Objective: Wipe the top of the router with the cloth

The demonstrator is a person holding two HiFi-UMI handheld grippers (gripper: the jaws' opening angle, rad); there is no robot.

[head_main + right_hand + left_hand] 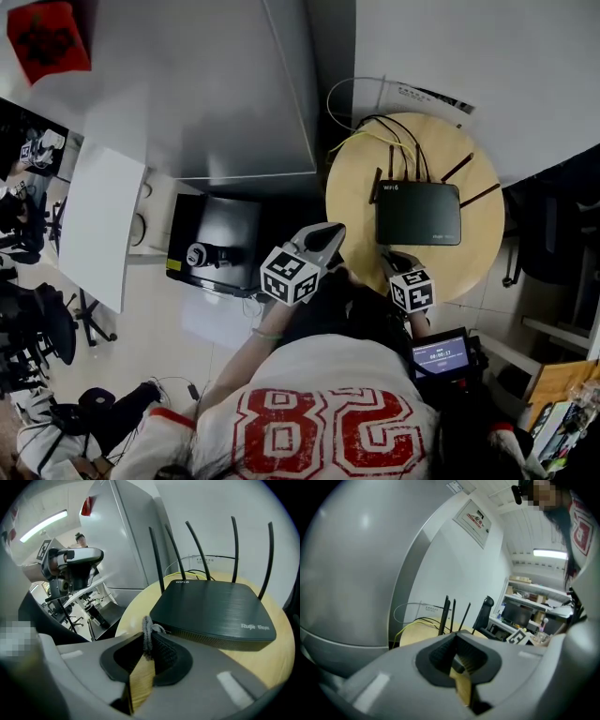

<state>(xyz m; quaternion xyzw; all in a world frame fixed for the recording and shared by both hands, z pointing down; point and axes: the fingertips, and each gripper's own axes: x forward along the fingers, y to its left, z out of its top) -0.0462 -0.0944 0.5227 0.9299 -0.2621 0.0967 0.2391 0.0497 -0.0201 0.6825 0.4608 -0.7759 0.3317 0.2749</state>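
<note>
Floor, left of the table: a black open case (214, 246) lies beside a white cabinet, not involved. Left gripper (330, 234) is held off the near-left edge of the round wooden table (352, 202). Its own view shows its jaws brought together at the tips with nothing between them, so it is idle, pointed toward the antennas and clear of the router. Right gripper (397, 261) sits just short of the near edge of the router (418, 213). Its own view shows the jaws clamped on a grey cloth (148, 627), of which only a small bunched tuft stands above the pads. The rest is hidden, and the head view does not show the cloth at all. The black router (213, 609) rests flat on the table, with its antennas (199, 550) upright along the far edge and cables (361, 136) trailing off behind. Cloth and router are near each other but apart. Assessment: this is the approach stage, and wiping has not begun. The next move calls for lifting the right gripper over the near edge, tipping it so that cloth and not jaw meets the lid, then sweeping across while stopping short of the antennas. Risk: with so little cloth exposed, hard jaw may scrape the top, or the light router may slide.
</note>
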